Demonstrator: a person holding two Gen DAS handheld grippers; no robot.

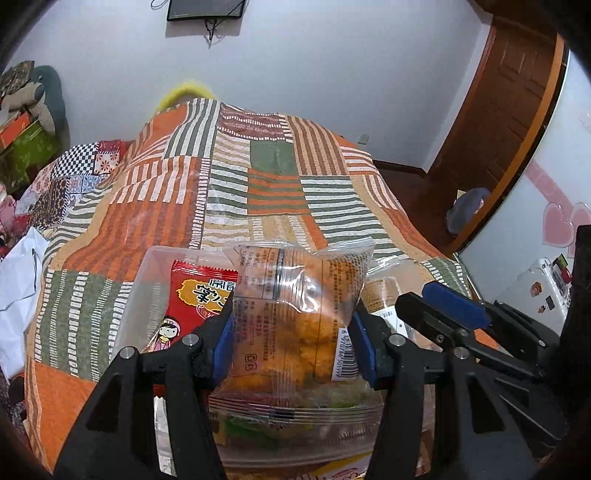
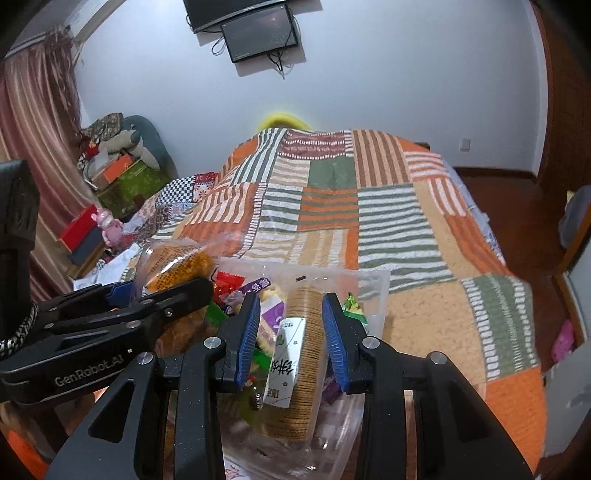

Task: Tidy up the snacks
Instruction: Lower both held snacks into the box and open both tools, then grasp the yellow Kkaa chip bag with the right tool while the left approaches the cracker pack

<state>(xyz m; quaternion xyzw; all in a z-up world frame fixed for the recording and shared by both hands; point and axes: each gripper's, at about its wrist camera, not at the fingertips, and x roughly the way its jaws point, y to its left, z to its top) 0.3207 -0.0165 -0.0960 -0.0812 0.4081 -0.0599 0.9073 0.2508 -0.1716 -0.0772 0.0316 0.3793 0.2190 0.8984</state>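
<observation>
The clear bag of orange snacks hides most of the red packet and the clear container behind it, and its small print is too blurred to read. In the right wrist view, the cracker stack covers the loose wrappers beneath, and the wall screen is cut by the top edge.

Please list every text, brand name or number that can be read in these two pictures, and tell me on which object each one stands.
"GenRobot.AI": on the side of the left gripper, seen in the right wrist view.
Barcode digits on the clear snack bag: too small to read surely.
Chinese characters on the red packet: partly hidden, not readable.
White label on the cracker sleeve: print blurred.
Fine print on the clear snack bag: too small.
</observation>
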